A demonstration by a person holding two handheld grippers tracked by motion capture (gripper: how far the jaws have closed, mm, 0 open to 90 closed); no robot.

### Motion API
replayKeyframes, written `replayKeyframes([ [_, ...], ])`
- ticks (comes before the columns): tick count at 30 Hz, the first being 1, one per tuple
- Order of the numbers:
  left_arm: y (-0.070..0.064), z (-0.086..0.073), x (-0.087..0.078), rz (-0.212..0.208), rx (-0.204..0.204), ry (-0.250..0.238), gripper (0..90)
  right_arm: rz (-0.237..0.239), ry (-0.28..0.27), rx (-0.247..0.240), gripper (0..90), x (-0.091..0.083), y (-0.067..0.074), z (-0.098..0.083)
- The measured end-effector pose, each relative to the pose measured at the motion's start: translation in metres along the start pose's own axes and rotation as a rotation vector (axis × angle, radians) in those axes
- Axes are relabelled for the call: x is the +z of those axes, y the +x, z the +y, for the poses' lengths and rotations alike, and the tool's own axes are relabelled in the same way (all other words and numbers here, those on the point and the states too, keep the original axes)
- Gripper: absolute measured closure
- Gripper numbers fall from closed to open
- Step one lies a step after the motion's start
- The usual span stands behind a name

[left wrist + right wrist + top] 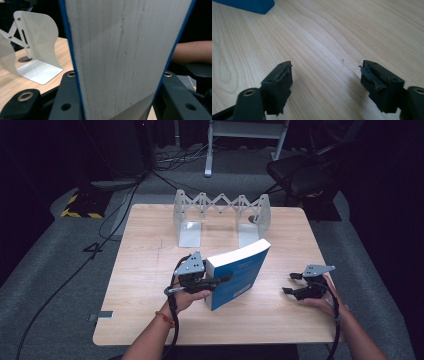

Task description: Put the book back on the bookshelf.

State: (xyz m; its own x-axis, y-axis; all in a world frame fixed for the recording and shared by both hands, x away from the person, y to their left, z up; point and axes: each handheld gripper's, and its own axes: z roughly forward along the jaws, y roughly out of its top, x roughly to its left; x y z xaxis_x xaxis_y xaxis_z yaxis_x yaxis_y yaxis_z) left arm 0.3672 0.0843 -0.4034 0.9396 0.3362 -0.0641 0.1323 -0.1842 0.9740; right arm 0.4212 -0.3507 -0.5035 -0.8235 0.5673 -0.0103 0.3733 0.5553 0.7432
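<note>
In the high view we see the left claw (223,279) clamped on a thick blue book (237,274), which stands tilted on the wooden worktop (145,270) near its middle, its lower corner down on the wood; the right claw (291,283) waits well apart to the right, spread wide and holding nothing. At the far side stands a white expanding book rack (221,215) with nothing in it. In the left gripper view our jaws press the blue covers on either side of the book's (120,55) page block, with one plate of the rack (37,47) off to the left. In the right gripper view the open claw (325,80) hovers over bare wood, a blue corner of the book (249,5) at the far left. We judge the book fairly heavy and stiff across its thickness, with smooth covers that may slip; gripping across both covers near the spine should hold best.
</note>
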Motion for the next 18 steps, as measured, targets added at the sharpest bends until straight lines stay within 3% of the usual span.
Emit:
replayKeyframes([
  [6, 0.000, -0.002, -0.003, 0.036, -0.002, 0.003, 57.5, 0.037, 0.005, -0.020, 23.7, 0.009, 0.012, 0.009],
  [9, -0.001, -0.003, -0.004, 0.046, 0.003, 0.005, 56.9, 0.080, 0.005, -0.061, 23.7, 0.021, 0.026, 0.020],
  [12, -0.003, -0.004, -0.005, 0.054, 0.031, 0.042, 55.7, 0.113, 0.006, -0.096, 23.0, 0.032, 0.036, 0.029],
  [18, 0.000, -0.009, -0.001, 0.032, 0.014, 0.063, 54.5, 0.151, 0.008, -0.133, 22.6, 0.042, 0.044, 0.038],
])
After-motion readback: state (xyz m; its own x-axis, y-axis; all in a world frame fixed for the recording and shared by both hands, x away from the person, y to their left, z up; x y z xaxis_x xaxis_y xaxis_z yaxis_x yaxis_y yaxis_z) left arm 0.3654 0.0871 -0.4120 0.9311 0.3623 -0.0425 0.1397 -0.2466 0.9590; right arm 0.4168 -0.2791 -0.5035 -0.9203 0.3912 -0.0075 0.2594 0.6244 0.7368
